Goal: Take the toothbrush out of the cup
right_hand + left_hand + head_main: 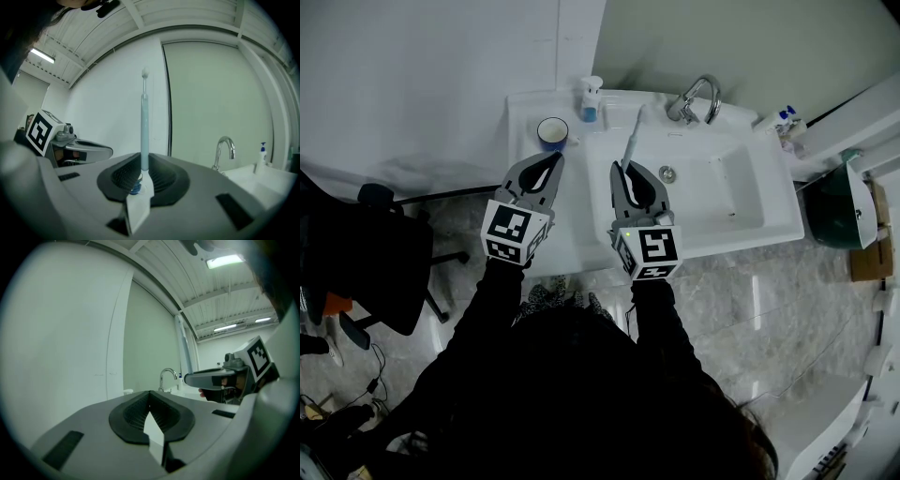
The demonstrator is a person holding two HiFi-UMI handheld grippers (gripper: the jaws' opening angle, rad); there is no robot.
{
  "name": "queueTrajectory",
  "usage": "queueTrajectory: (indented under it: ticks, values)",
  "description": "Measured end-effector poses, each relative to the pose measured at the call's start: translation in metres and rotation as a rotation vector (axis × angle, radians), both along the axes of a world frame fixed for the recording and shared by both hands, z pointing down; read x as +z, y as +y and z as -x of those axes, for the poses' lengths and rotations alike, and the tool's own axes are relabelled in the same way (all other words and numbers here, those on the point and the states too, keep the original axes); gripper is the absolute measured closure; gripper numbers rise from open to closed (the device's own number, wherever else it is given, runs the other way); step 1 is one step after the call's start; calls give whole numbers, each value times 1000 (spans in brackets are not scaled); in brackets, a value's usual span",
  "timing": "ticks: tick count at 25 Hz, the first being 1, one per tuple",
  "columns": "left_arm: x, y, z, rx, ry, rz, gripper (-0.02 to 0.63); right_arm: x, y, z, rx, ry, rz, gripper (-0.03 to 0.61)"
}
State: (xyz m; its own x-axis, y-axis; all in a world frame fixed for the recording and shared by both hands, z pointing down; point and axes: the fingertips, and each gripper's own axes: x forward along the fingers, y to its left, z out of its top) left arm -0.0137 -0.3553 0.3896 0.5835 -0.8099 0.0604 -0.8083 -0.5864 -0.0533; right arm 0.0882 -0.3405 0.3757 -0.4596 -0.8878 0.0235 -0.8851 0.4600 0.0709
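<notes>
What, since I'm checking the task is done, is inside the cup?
Nothing visible: the cup shows only a pale inside from above; its near wall covers part. The toothbrush is clamped in the right gripper.

The cup (552,131) stands on the left ledge of the sink (727,192), with the soap bottle (591,99) behind it to the right. The faucet (697,99) sits at the basin's back edge. The left gripper (553,159) is just before the cup. The right gripper (622,170) is beside it, with the toothbrush (631,142) between its jaws.

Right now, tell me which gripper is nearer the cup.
Left. The left gripper, shut and empty, points at the cup with its tips just short of it; the right gripper, clamping the toothbrush, sits farther right.
</notes>
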Motion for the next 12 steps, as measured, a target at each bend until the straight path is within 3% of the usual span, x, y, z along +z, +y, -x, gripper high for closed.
queueTrajectory:
  ticks: [12]
  values:
    - [0, 5, -7, 31, 1, 18, 606, -1, 4, -2, -2, 0, 2, 526]
